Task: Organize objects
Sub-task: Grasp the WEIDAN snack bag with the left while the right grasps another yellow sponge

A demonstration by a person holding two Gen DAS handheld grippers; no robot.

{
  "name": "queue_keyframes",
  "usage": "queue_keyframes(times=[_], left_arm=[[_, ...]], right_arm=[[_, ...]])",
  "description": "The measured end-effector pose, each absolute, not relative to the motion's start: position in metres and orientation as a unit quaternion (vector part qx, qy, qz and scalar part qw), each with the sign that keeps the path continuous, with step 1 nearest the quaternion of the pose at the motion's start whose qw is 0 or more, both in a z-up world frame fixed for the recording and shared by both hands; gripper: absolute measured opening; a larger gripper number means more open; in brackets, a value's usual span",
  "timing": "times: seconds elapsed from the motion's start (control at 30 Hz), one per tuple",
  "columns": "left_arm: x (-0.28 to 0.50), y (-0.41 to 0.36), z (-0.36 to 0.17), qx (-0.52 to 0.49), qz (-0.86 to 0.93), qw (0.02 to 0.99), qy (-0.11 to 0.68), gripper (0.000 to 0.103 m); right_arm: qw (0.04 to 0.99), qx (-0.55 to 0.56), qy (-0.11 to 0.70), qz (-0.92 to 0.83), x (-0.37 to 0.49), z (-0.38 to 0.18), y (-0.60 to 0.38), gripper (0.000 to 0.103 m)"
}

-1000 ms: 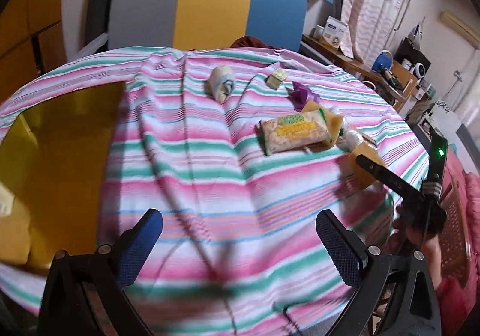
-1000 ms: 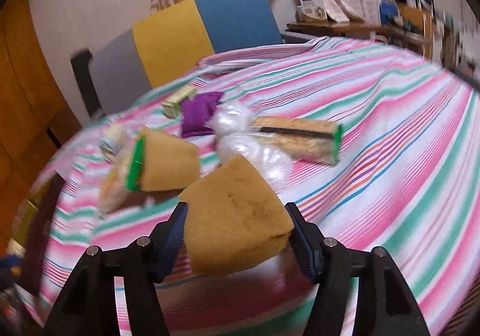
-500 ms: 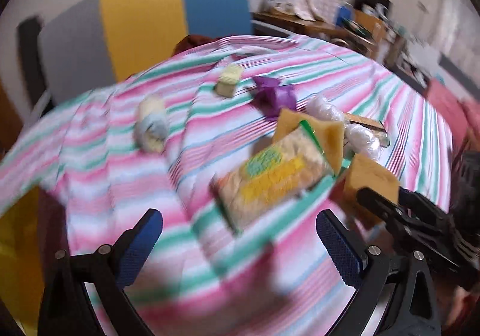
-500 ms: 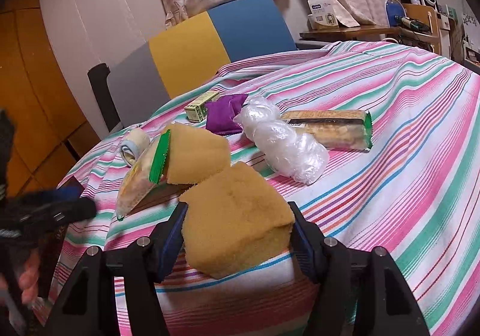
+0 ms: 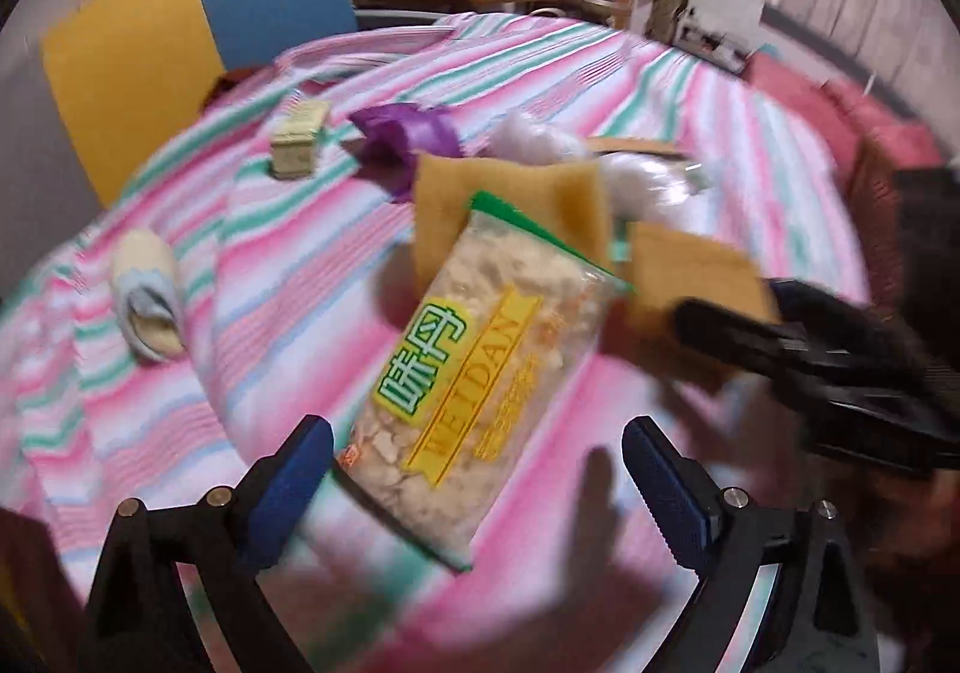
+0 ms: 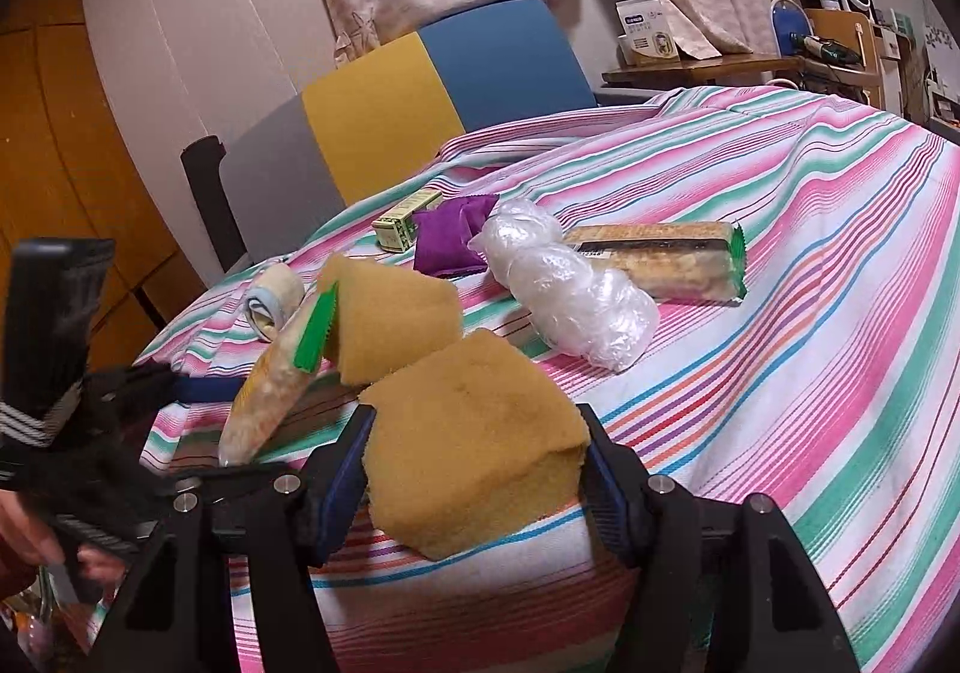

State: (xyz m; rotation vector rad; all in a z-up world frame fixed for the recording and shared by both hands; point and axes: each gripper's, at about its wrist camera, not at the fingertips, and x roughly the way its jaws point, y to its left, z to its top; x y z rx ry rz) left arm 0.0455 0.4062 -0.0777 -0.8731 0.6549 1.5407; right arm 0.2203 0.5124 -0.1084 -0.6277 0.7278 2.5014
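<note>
The snack bag [image 5: 480,367] in the left wrist view carries the one clear label — two large green Chinese characters, 味丹, on a yellow banner, with "VEDAN" in yellow capitals running along the bag below them, though the first letters blur. The white box [image 6: 649,32] on the far desk has a blue band of print — too small to read. Printing on the small green-and-cream box [image 6: 407,220] is illegible.

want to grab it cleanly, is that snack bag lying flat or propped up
Propped up. The snack bag leans with its green top edge resting against a sponge, its lower end down on the striped cloth.
</note>
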Motion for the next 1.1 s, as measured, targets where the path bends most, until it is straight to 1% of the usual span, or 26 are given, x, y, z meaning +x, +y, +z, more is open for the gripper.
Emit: queue_keyframes(times=[0.07,0.17,0.23,0.37,0.4,0.47,0.5,0.53,0.57,0.87,1.1], left_arm=[[0.044,0.399,-0.070,-0.391,0.643,0.607,0.255,0.096],[0.044,0.399,-0.062,-0.381,0.663,0.596,0.246,0.097],[0.043,0.402,-0.060,-0.369,0.683,0.577,0.253,0.098],[0.053,0.410,-0.071,-0.344,0.684,0.570,0.297,0.098],[0.058,0.410,-0.075,-0.338,0.682,0.571,0.309,0.096],[0.067,0.408,-0.083,-0.328,0.680,0.567,0.329,0.077],[0.069,0.405,-0.083,-0.328,0.680,0.572,0.321,0.069],[0.068,0.402,-0.081,-0.329,0.684,0.575,0.306,0.058],[0.068,0.398,-0.081,-0.334,0.692,0.571,0.290,0.053],[0.077,0.373,-0.086,-0.330,0.757,0.519,0.221,0.047],[0.068,0.341,-0.092,-0.347,0.796,0.471,0.154,0.046]], right_arm=[[0.228,-0.226,0.265,0.909,0.221,-0.108,0.512,0.065],[0.228,-0.225,0.266,0.909,0.221,-0.108,0.513,0.065],[0.228,-0.225,0.267,0.909,0.222,-0.108,0.513,0.065],[0.227,-0.224,0.268,0.909,0.222,-0.108,0.513,0.065],[0.227,-0.224,0.267,0.909,0.222,-0.108,0.513,0.065],[0.228,-0.225,0.266,0.909,0.222,-0.108,0.512,0.065],[0.230,-0.226,0.264,0.909,0.221,-0.108,0.512,0.065],[0.231,-0.228,0.263,0.909,0.221,-0.108,0.512,0.065],[0.233,-0.229,0.261,0.908,0.220,-0.108,0.512,0.065],[0.278,-0.287,0.216,0.891,0.202,-0.100,0.502,0.064],[0.301,-0.320,0.216,0.872,0.198,-0.094,0.496,0.063]])
